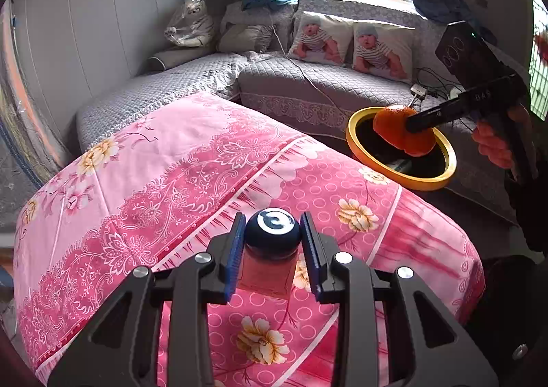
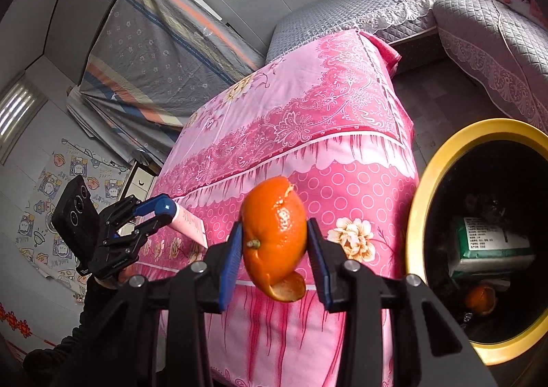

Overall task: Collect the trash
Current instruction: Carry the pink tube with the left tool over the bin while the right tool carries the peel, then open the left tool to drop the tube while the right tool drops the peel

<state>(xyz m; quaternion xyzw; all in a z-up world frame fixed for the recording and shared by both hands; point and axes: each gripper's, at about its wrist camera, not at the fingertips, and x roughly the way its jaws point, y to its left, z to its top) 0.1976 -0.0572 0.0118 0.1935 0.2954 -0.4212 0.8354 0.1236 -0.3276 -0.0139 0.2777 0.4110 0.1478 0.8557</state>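
My left gripper [image 1: 272, 243] is shut on a pink tube with a dark blue round cap [image 1: 272, 229], held above the pink floral cloth [image 1: 171, 164]. It also shows in the right wrist view [image 2: 164, 212] with the tube [image 2: 188, 224] sticking out. My right gripper [image 2: 275, 243] is shut on an orange peel [image 2: 274, 232], held just left of the yellow-rimmed black bin [image 2: 416, 215]. In the left wrist view the peel [image 1: 397, 133] hangs over the bin's rim [image 1: 356, 143]. The bin holds a green packet [image 2: 489, 246] and another peel [image 2: 481, 299].
The cloth-covered table fills the middle. A grey quilted corner sofa [image 1: 308, 78] with baby-print cushions [image 1: 322, 39] lies behind, with cables and a plug strip [image 1: 419, 90] on it. A covered mattress [image 2: 154, 54] leans on the wall. The bin stands on the floor between table and sofa.
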